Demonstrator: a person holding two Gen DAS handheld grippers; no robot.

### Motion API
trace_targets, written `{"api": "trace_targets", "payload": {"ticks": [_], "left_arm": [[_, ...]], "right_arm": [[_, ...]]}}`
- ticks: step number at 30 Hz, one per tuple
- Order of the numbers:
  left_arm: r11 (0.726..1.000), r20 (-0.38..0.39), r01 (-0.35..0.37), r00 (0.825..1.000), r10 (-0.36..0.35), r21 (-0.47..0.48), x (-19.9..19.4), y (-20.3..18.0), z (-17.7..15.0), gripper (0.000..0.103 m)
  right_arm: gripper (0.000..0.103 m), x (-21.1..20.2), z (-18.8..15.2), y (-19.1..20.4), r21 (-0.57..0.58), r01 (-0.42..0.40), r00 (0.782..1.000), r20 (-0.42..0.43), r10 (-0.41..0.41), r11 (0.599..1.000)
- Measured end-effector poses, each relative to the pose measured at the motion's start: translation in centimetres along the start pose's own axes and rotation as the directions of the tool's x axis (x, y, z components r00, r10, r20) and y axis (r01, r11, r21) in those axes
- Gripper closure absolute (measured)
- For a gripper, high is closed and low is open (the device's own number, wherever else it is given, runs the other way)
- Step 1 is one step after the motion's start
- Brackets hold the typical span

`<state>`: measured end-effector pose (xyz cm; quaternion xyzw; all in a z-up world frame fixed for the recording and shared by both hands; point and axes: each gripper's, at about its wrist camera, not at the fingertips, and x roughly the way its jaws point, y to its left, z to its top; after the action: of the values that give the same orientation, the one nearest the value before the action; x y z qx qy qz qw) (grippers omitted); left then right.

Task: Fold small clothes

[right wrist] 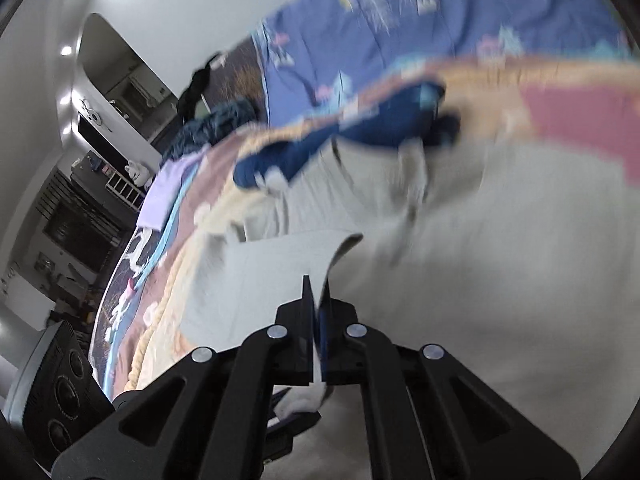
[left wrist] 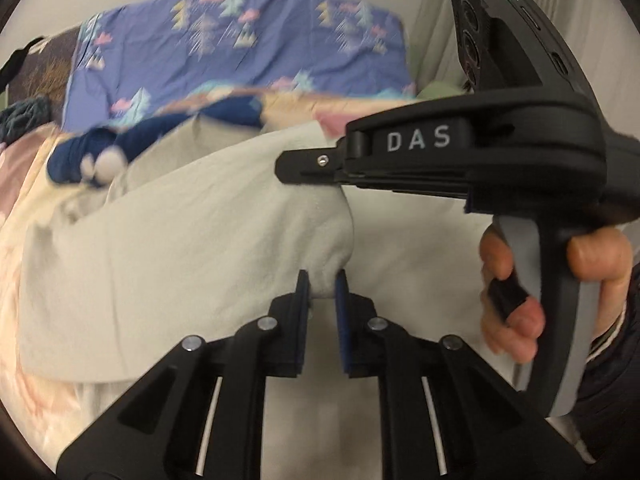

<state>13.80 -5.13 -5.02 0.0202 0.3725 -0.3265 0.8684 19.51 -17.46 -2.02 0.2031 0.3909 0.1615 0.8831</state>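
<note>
1. Left wrist view: left gripper (left wrist: 323, 285) angles downward, jaws narrowed onto a bunched fold of the pale grey garment (left wrist: 192, 240); right gripper (left wrist: 304, 164) reaches in level from the right, a hand (left wrist: 516, 304) wrapping its handle.
2. Right wrist view: right gripper (right wrist: 318, 292) jaws clamped tight on the garment's thin edge; the garment lies across the patterned bed (right wrist: 460, 40).

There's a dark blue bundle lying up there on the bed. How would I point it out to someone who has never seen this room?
Start at the big purple-blue pillowcase printed with pastel trees at the head of the bed. Just below it, at the top edge of the pale grey-beige garment held by both grippers, lies the crumpled navy blue cloth bundle. It is the only dark, plain-coloured piece there, with small white round bits on it.
</note>
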Motion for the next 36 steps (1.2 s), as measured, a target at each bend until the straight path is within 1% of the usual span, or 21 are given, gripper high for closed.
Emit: {"api": "trace_targets", "payload": {"ticks": [2,5,8,10,12,15,18,20,21,22,24,25,26,28,29,31,32,33,34,35,36], "left_arm": [[0.998,0.036,0.06,0.997,-0.061,0.016,-0.2,-2.3,2.0,0.09],[0.991,0.055,0.127,0.99,-0.13,0.052,0.6,-5.6,3.7,0.09],[0.984,0.028,0.158,0.987,-0.161,0.076,2.7,-8.4,3.8,0.09],[0.981,-0.01,0.177,0.984,-0.177,0.073,4.5,-9.9,3.6,0.091],[0.981,-0.041,0.181,0.983,-0.179,0.065,6.2,-10.6,3.1,0.091],[0.98,-0.085,0.197,0.977,-0.194,0.023,8.2,-10.8,2.4,0.091],[0.98,-0.093,0.197,0.977,-0.194,0.021,9.2,-11.1,2.4,0.091],[0.981,-0.1,0.195,0.976,-0.191,0.025,9.3,-11.1,2.0,0.086],[0.983,-0.101,0.184,0.978,-0.18,0.029,9.2,-10.9,1.8,0.078],[0.985,-0.098,0.17,0.981,-0.166,0.036,8.7,-10.8,1.0,0.065],[0.989,-0.074,0.136,0.988,-0.132,0.053,7.5,-9.7,0.4,0.049],[0.992,-0.056,0.11,0.993,-0.107,0.06,6.8,-9.0,0.0,0.047],[0.994,-0.045,0.091,0.995,-0.088,0.061,6.5,-8.1,-0.1,0.047],[0.999,-0.031,0.034,0.999,-0.033,0.038,5.1,-5.8,-0.6,0.047],[1.0,-0.03,-0.011,0.999,0.012,0.02,4.5,-4.1,-0.9,0.048],[0.995,-0.039,-0.094,0.995,0.093,-0.024,3.8,-0.9,-1.4,0.052],[0.988,-0.051,-0.142,0.989,0.139,-0.061,3.5,1.2,-1.7,0.055],[0.976,-0.064,-0.19,0.981,0.184,-0.104,3.3,3.4,-2.0,0.062],[0.962,-0.075,-0.231,0.972,0.223,-0.145,3.1,5.4,-2.1,0.067],[0.939,-0.089,-0.283,0.959,0.27,-0.198,2.9,7.8,-2.6,0.068],[0.905,-0.112,-0.348,0.937,0.331,-0.243,2.8,10.5,-3.1,0.068]], "right_arm": [[0.101,-3.0,1.8,0.6,-0.064,0.07,0.996,0.064,-0.066,0.996],[0.101,-5.7,2.7,-0.7,-0.096,0.168,0.981,0.112,-0.157,0.981],[0.101,-7.2,2.8,-4.2,-0.062,0.253,0.963,0.115,-0.245,0.966],[0.101,-7.3,2.0,-6.6,-0.015,0.283,0.955,0.095,-0.281,0.959],[0.101,-7.1,0.8,-9.2,0.026,0.298,0.952,0.069,-0.299,0.954],[0.101,-6.9,-0.3,-12.0,0.07,0.316,0.947,0.039,-0.319,0.946],[0.101,-6.7,-0.9,-13.4,0.102,0.295,0.953,0.047,-0.301,0.95],[0.101,-6.7,-1.1,-13.5,0.096,0.302,0.95,0.048,-0.308,0.948],[0.1,-6.5,-1.2,-13.4,0.086,0.329,0.941,0.051,-0.334,0.94],[0.098,-6.4,-1.3,-13.7,0.081,0.358,0.93,0.052,-0.363,0.93],[0.091,-6.5,-1.5,-14.6,0.085,0.412,0.909,0.033,-0.416,0.907],[0.091,-6.7,-1.9,-14.8,0.095,0.419,0.905,0.031,-0.424,0.903],[0.091,-7.0,-2.1,-15.1,0.101,0.416,0.906,0.035,-0.421,0.904],[0.091,-7.6,-2.8,-14.5,0.088,0.38,0.922,0.049,-0.385,0.921],[0.091,-7.6,-3.4,-13.7,0.06,0.341,0.938,0.05,-0.344,0.938],[0.091,-6.9,-4.5,-12.5,0.003,0.279,0.96,0.021,-0.279,0.96],[0.091,-6.4,-5.0,-12.1,-0.019,0.262,0.965,-0.001,-0.262,0.965],[0.087,-5.0,-6.0,-11.7,-0.054,0.268,0.961,-0.05,-0.271,0.962],[0.077,-3.8,-6.6,-11.8,-0.077,0.303,0.947,-0.088,-0.309,0.95],[0.077,-2.4,-7.4,-12.0,-0.108,0.341,0.928,-0.118,-0.353,0.934],[0.077,-1.8,-7.9,-12.1,-0.13,0.354,0.925,-0.098,-0.367,0.926]]}}
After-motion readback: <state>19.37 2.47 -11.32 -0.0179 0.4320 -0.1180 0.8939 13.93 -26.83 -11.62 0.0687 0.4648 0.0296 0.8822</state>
